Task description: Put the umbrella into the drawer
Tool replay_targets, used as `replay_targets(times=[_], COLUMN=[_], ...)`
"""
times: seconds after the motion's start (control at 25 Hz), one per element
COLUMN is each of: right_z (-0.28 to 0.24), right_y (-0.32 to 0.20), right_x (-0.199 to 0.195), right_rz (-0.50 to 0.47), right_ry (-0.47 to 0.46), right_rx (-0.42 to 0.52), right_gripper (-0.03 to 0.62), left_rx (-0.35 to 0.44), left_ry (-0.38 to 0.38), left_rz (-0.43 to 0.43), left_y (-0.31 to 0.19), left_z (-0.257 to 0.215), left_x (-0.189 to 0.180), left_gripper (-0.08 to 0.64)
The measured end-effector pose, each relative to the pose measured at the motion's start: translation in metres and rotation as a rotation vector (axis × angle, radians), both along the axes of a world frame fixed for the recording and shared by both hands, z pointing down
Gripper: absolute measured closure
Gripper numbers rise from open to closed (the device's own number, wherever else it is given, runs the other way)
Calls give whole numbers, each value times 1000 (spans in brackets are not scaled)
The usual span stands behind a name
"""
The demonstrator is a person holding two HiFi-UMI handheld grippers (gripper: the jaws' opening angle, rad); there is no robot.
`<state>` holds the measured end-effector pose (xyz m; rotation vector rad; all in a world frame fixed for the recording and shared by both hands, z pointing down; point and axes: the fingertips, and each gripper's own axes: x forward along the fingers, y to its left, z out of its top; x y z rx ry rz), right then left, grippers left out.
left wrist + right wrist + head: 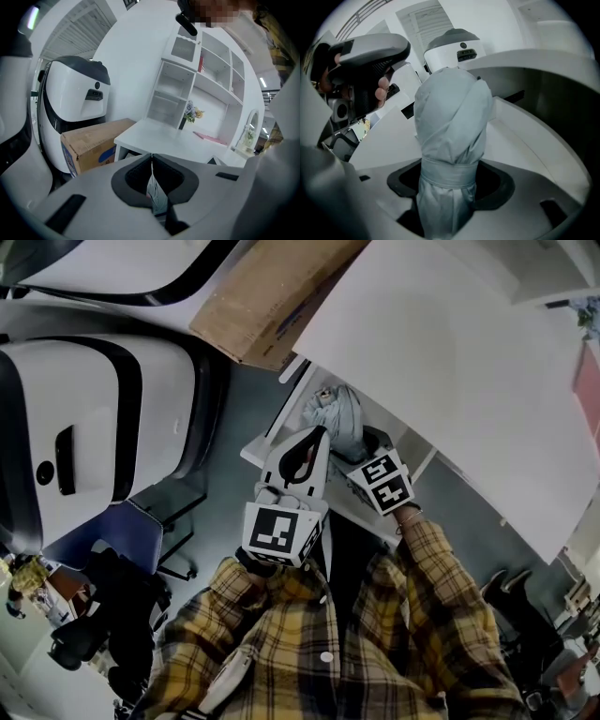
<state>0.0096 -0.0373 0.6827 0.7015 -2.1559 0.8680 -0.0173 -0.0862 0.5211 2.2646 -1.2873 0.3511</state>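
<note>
Holding the umbrella (451,126) clamped in the right gripper's (449,180) jaws, we are at the drawer (265,442). The left gripper's (151,157) jaws are together. Next, we judge, lower it in and release.

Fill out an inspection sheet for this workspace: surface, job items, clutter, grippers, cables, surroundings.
Surface: white desk, with flowers and a flat pink item near its back.
Job's things: grey folded umbrella, strap wrapped round it, held at the drawer, which appears pulled out under the desk edge.
Clutter: cardboard box beside the desk.
Grippers: right gripper shut on the umbrella at its strap; left gripper has its jaws together, with pale fabric showing behind the tips, and whether it is pinched is unclear.
Cables: nothing seen.
Surroundings: white machine, blue chair, white shelf unit.
</note>
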Motion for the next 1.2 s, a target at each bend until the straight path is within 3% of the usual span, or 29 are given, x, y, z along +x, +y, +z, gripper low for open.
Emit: replay_targets(times=[0.72,1.2], right_z=[54,77], right_y=[12,13], right_x=[17,21], right_rz=[60,64], right_ry=[61,130], right_rx=[-156,-192], right_gripper=[282,278], left_rx=[-24,-32], left_ry=[-32,-42], left_rz=[0,-26], left_y=[-9,-9], left_z=[11,13], left_x=[4,-3], left_gripper=[534,534])
